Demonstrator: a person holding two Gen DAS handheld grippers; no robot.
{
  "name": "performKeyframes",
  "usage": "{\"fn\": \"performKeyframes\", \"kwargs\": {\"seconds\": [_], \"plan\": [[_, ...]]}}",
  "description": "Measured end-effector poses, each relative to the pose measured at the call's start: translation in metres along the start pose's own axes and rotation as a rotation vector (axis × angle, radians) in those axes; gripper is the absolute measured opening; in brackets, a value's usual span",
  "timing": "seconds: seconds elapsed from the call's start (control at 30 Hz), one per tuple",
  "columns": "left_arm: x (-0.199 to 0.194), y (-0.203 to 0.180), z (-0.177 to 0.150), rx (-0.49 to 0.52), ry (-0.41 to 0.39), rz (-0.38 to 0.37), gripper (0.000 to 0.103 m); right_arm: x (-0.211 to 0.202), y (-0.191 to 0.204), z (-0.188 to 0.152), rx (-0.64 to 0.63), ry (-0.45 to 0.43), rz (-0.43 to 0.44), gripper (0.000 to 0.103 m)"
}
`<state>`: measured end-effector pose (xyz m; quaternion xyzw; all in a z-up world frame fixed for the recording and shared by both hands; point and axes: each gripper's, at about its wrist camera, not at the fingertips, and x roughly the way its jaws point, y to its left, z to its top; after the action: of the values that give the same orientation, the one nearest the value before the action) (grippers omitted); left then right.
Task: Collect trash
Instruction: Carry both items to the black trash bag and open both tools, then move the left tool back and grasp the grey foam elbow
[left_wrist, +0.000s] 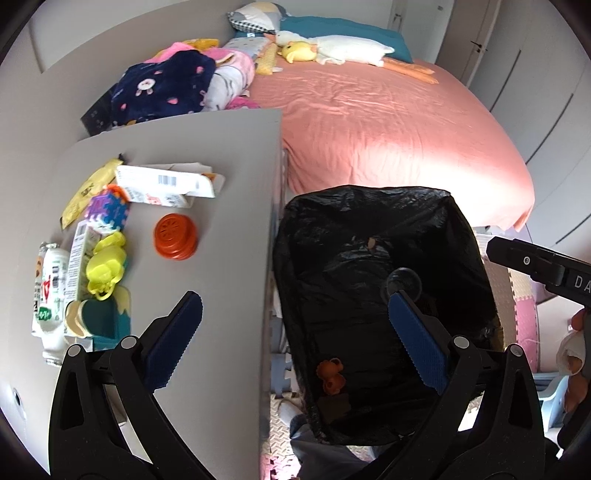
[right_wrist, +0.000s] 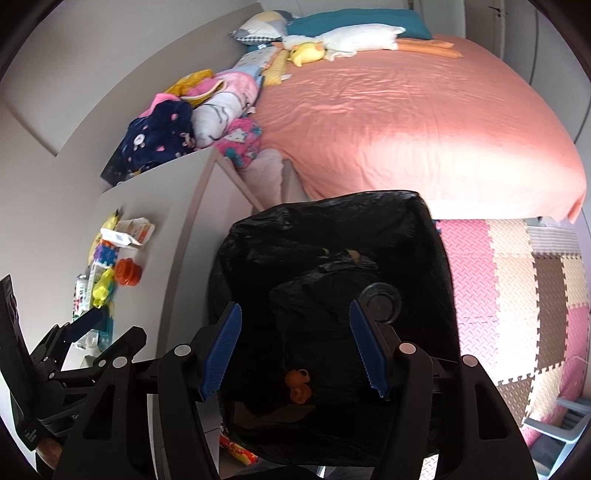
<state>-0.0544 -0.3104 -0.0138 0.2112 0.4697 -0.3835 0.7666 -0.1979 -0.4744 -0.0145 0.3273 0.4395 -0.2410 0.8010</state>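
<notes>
My left gripper (left_wrist: 295, 302) stands wide open with nothing between its blue pads, straddling the grey table's (left_wrist: 221, 155) right edge and the bin (left_wrist: 369, 214) lined with a black bag. My right gripper (right_wrist: 295, 310) is open and empty above the same bin (right_wrist: 332, 229). Inside the bag lie a small orange toy piece (right_wrist: 297, 386) and a clear round lid (right_wrist: 380, 301). On the table sit a torn white carton (left_wrist: 166, 184), a yellow wrapper (left_wrist: 85, 195), an orange round cap (left_wrist: 175, 236), a white bottle (left_wrist: 50, 291) and a narrow white box (left_wrist: 77, 258).
A colourful puzzle cube (left_wrist: 109, 210), a yellow toy (left_wrist: 105, 266) and a teal item (left_wrist: 105, 321) are also on the table. A pink bed (left_wrist: 388, 122) with clothes and plush toys lies behind. Foam floor mats (right_wrist: 517, 295) spread to the right of the bin.
</notes>
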Motion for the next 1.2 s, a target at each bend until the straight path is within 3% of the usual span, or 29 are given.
{"fn": "performKeyframes", "kwargs": {"seconds": [0.17, 1.2], "plan": [[-0.005, 0.023, -0.008, -0.060, -0.003, 0.034, 0.098, 0.011, 0.021, 0.002, -0.041, 0.030, 0.057, 0.062], [-0.032, 0.161, -0.093, -0.400, 0.040, 0.217, 0.098, 0.070, 0.159, -0.016, -0.352, 0.150, 0.160, 0.065]]}}
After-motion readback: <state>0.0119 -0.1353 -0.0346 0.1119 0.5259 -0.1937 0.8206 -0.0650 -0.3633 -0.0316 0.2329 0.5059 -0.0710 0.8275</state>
